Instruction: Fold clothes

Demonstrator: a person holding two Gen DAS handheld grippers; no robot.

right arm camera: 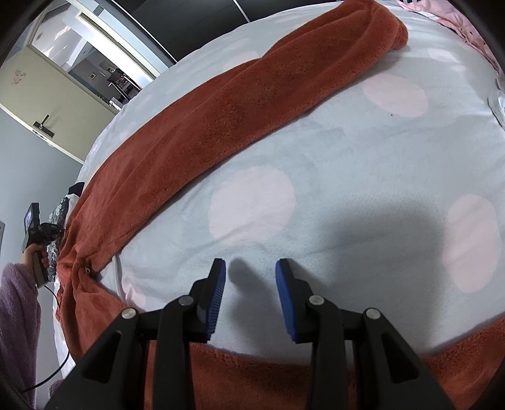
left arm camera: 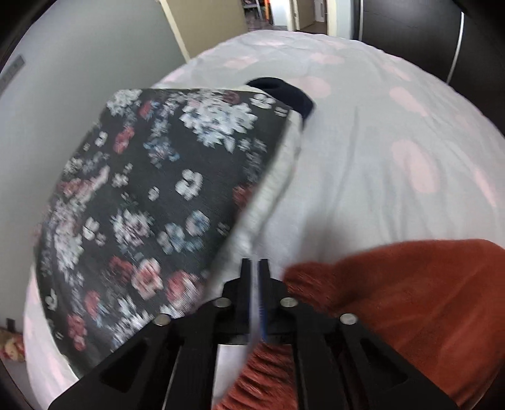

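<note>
A rust-orange fleece garment (right arm camera: 221, 107) lies stretched across the bed, one long leg running to the far right, another part under my right gripper's base. My right gripper (right arm camera: 251, 268) is open and empty, hovering over the bedspread between the two orange parts. My left gripper (left arm camera: 255, 263) has its jaws together, and orange fleece (left arm camera: 426, 302) bunches right at and beneath them; it looks pinched on the garment's edge. In the right wrist view the left gripper's handle (right arm camera: 36, 236) is held at the garment's gathered left end.
The bed has a white cover with pink dots (right arm camera: 347, 189). A folded stack topped by black floral cloth (left arm camera: 157, 189), with white and black pieces under it, lies at the bed's left side. Grey wall (left arm camera: 79, 79) and a dark wardrobe (left arm camera: 410, 25) stand beyond.
</note>
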